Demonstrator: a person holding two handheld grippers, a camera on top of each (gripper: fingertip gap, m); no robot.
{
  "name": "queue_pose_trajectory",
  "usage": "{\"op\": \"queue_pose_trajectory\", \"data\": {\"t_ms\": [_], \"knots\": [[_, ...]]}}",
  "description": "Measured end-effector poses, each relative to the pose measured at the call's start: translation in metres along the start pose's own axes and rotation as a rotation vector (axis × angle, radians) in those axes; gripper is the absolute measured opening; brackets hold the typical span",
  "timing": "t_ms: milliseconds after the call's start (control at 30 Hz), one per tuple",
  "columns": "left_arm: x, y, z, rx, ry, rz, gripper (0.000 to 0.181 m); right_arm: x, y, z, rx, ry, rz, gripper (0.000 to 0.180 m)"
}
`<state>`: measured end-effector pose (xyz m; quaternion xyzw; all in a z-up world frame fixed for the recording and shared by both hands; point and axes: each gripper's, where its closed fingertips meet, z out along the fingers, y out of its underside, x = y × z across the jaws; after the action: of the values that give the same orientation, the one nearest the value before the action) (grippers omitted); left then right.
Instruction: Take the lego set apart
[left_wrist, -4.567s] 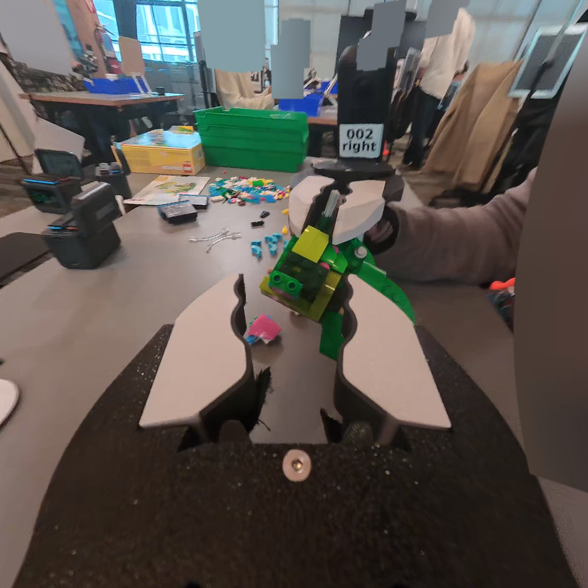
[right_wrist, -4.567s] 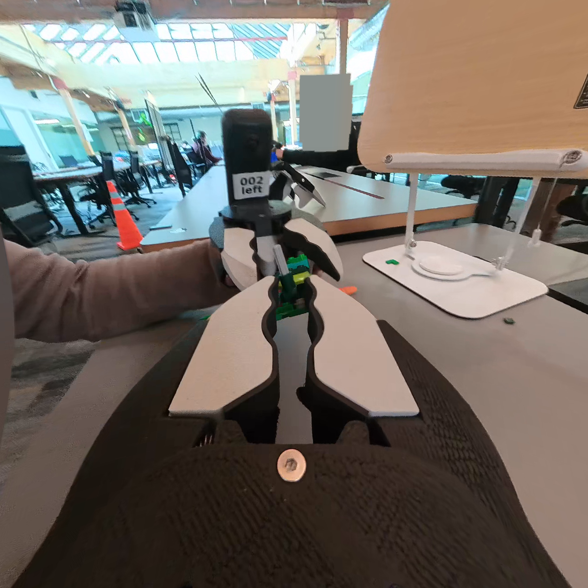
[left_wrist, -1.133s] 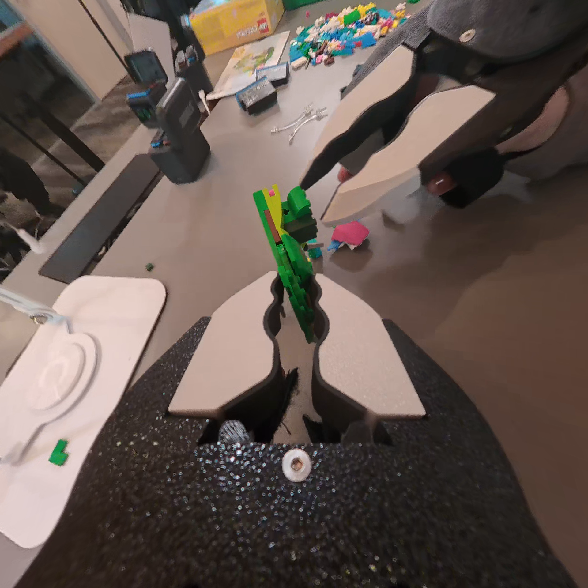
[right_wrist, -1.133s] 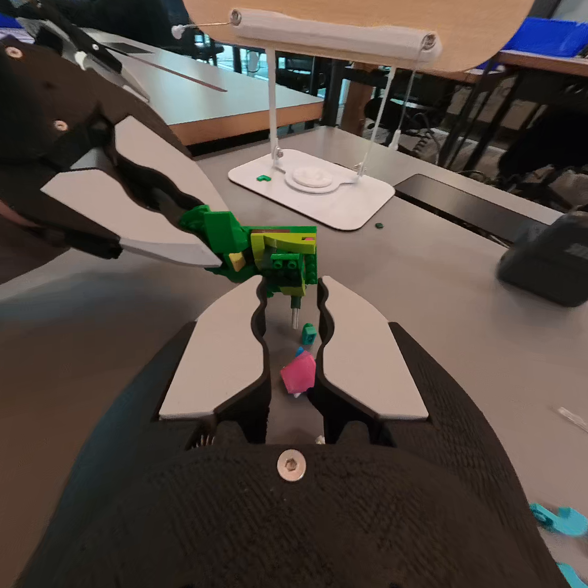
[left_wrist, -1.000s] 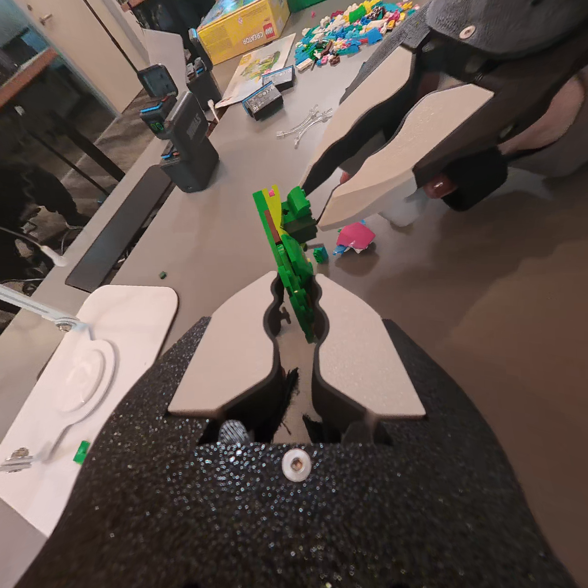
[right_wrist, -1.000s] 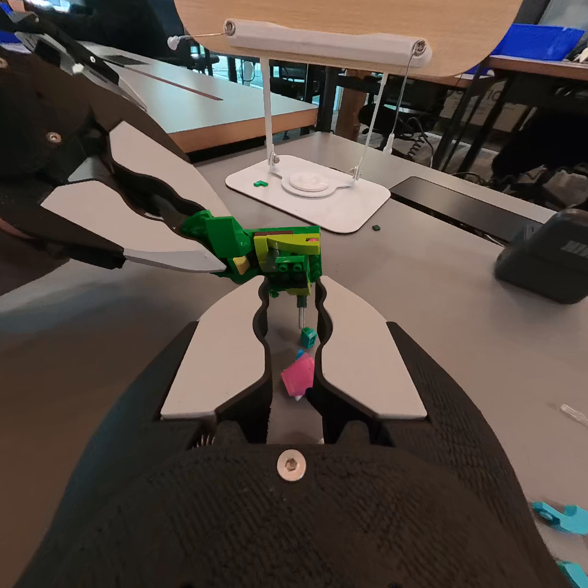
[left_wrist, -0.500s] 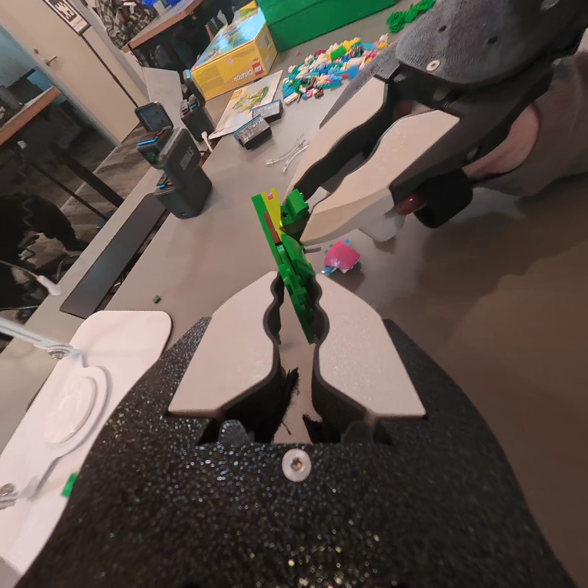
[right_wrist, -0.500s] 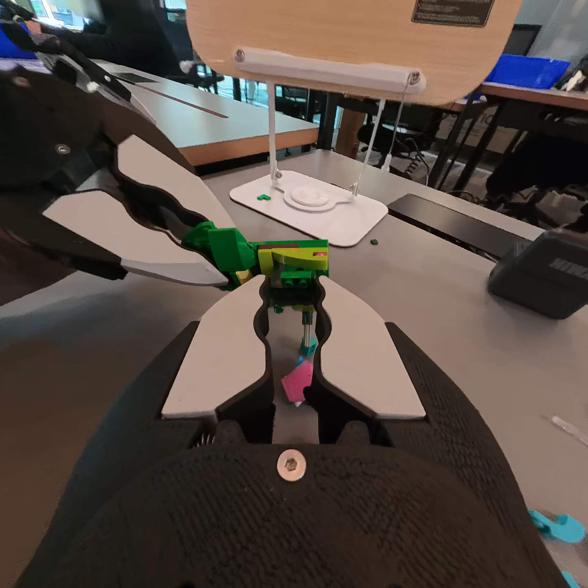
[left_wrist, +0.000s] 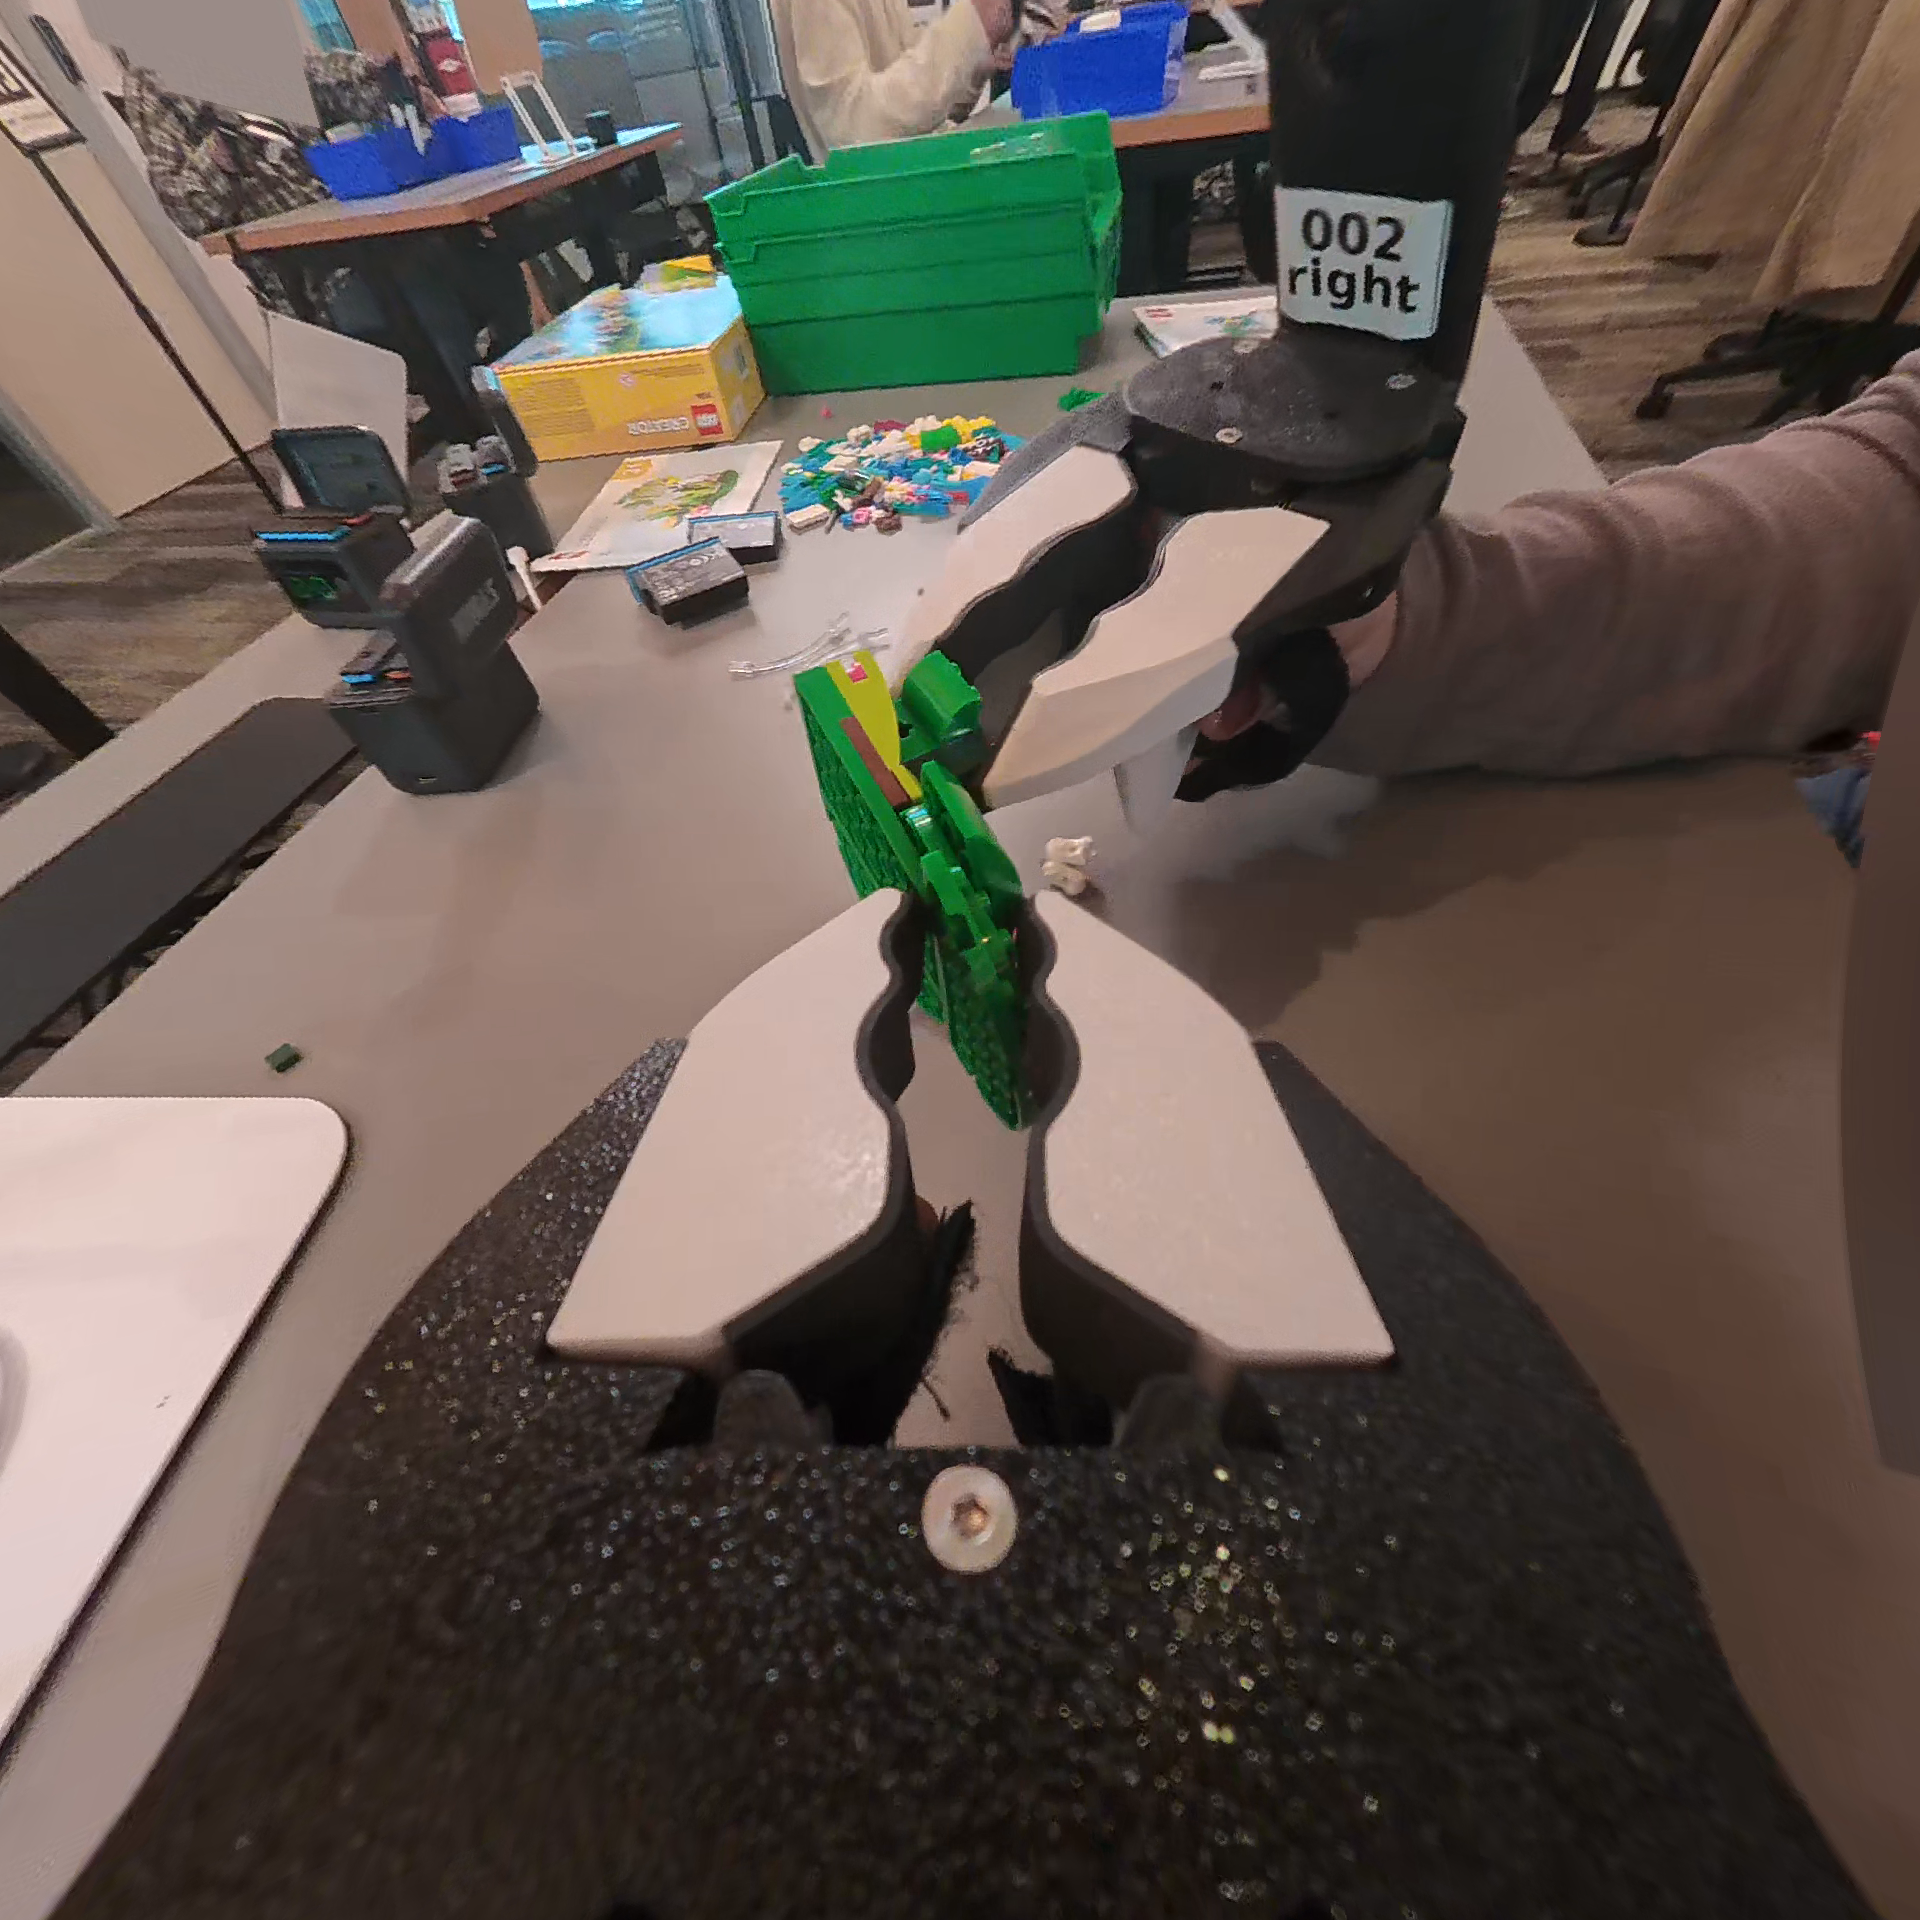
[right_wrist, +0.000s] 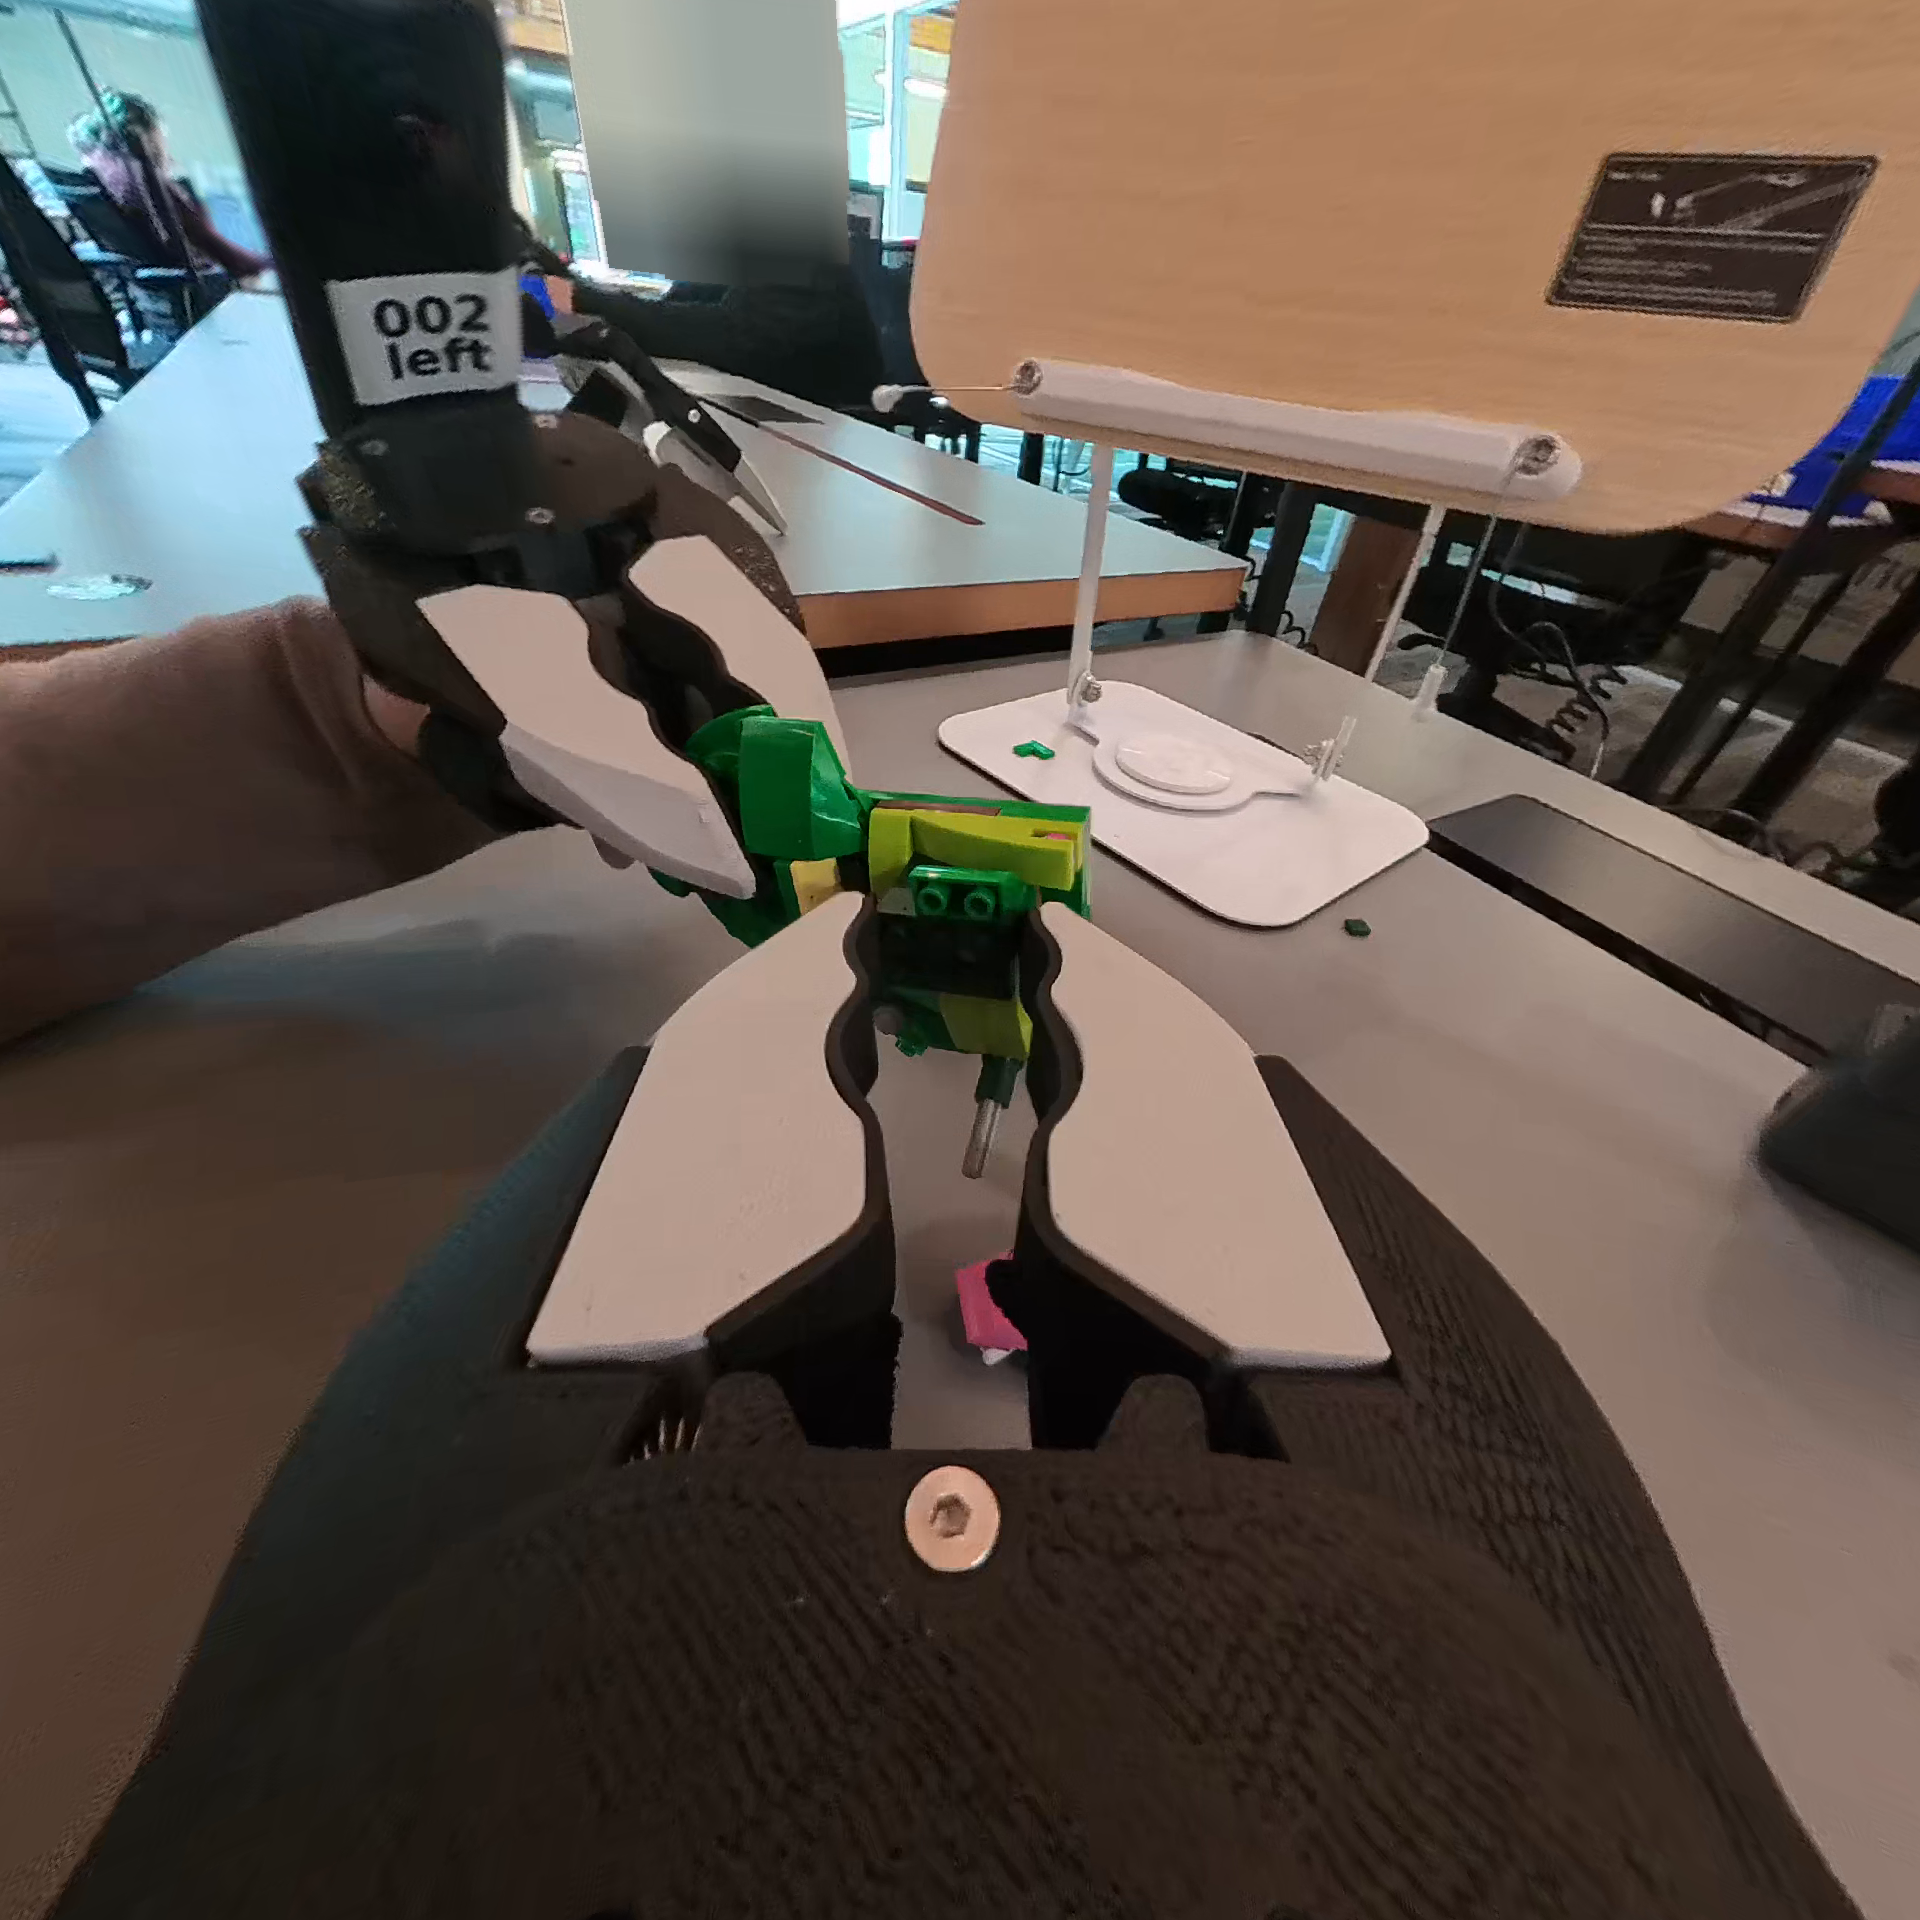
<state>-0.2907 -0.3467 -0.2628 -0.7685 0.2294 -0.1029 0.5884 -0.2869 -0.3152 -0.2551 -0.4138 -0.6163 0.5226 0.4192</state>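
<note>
Two grippers held one green lego model above the grey table, near the middle of both wrist views. The left gripper was clamped on the flat green plate at the model's near end, its pale fingers pressing the plate's two faces. From about 1 o'clock in that view, the right gripper reached in and pinched the stacked lime and dark-green block at the model's far end. In the right wrist view the right gripper was closed around that same block, with a small grey pin hanging below it between the fingers, while the left gripper came in from 10 o'clock, gripping the green plate. A pink piece lay on the table under the right gripper. Farther out in the left wrist view, a scatter of loose bricks sat at 12 o'clock, with a yellow box and stacked green trays behind it, and black battery packs at 10 o'clock. A white stand base stood at 1 o'clock in the right wrist view.
</note>
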Motion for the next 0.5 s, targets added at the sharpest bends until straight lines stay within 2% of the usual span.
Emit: {"op": "queue_pose_trajectory", "data": {"t_ms": [267,333,433,500], "knots": [[0.011,0.006,-0.008,0.013,0.154,-0.134,0.016,-0.018,-0.003,-0.009,0.013,-0.167,-0.045,0.021],[0.009,0.006,-0.013,0.028,0.151,-0.130,0.015,-0.016,-0.012,-0.016,0.076,-0.192,-0.006,0.004],[0.010,0.014,-0.013,-0.029,0.144,-0.089,0.015,-0.008,-0.018,-0.021,0.091,-0.199,0.075,0.036],[0.019,0.018,-0.008,-0.062,0.183,-0.059,0.015,-0.014,-0.007,-0.019,0.025,-0.259,0.123,0.041]]}}
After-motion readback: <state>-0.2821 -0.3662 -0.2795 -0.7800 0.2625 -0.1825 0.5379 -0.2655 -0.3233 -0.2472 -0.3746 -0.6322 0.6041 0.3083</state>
